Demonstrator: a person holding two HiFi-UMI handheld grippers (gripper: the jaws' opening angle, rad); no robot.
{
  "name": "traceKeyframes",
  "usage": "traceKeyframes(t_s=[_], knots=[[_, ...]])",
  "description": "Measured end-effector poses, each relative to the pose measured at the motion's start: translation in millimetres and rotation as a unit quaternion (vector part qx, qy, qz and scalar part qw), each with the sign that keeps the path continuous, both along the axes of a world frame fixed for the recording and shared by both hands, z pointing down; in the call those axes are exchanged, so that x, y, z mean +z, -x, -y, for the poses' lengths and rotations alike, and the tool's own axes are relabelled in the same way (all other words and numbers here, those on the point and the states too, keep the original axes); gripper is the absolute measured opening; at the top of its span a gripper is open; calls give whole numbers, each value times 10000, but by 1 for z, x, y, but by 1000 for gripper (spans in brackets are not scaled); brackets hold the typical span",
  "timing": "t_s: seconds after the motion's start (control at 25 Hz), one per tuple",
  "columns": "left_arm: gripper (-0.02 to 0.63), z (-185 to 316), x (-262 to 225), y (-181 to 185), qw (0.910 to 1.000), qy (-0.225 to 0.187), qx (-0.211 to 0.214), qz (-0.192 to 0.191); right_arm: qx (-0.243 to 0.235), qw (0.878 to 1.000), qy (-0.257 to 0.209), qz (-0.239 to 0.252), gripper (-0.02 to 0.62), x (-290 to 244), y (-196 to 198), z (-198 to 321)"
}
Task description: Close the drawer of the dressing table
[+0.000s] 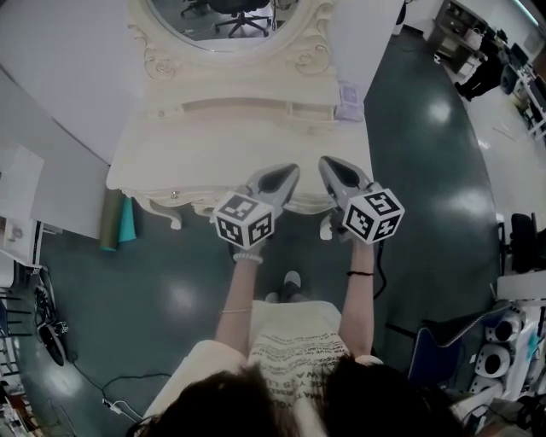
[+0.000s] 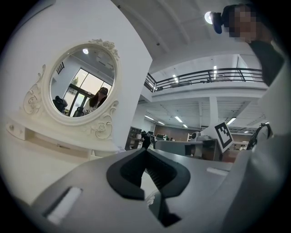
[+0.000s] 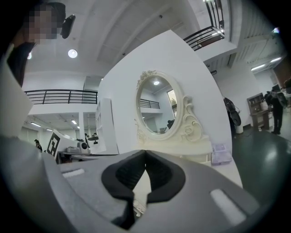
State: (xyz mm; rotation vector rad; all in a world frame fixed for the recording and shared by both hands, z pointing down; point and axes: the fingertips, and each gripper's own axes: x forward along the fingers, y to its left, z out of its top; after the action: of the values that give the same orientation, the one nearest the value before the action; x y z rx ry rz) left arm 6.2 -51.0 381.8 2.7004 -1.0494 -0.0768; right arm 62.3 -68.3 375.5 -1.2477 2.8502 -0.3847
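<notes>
The cream dressing table [image 1: 171, 149] with its oval mirror [image 1: 230, 21] stands ahead of me. Both grippers point level at its front edge, side by side. My left gripper [image 1: 293, 170] is shut with nothing between its jaws, its tips [image 2: 145, 151] meeting in the left gripper view. My right gripper [image 1: 325, 163] is also shut and empty, its tips [image 3: 145, 152] touching. The drawer front lies under the two grippers and is hidden, so I cannot tell how far out it stands. The mirror [image 2: 84, 84] [image 3: 157, 107] shows in both gripper views.
A small lilac box [image 1: 349, 100] [image 3: 221, 154] sits at the table's back right corner. A teal roll [image 1: 126, 219] leans by the table's left legs, beside a white cabinet [image 1: 17, 201]. Chairs and equipment [image 1: 503, 341] stand at the right. My shoe [image 1: 292, 280] is on the dark floor.
</notes>
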Motion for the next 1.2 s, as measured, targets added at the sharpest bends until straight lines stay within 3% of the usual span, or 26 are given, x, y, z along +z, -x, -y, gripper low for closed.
traceKeyframes(t_s=[0.6, 1.2], knots=[[-2, 53, 5, -12, 9997, 55, -229, -95, -247, 9996, 3, 122, 3, 1, -10, 56], [-2, 78, 26, -20, 9992, 335, -223, -9, -352, 9988, 319, 124, 3, 28, -9, 81]])
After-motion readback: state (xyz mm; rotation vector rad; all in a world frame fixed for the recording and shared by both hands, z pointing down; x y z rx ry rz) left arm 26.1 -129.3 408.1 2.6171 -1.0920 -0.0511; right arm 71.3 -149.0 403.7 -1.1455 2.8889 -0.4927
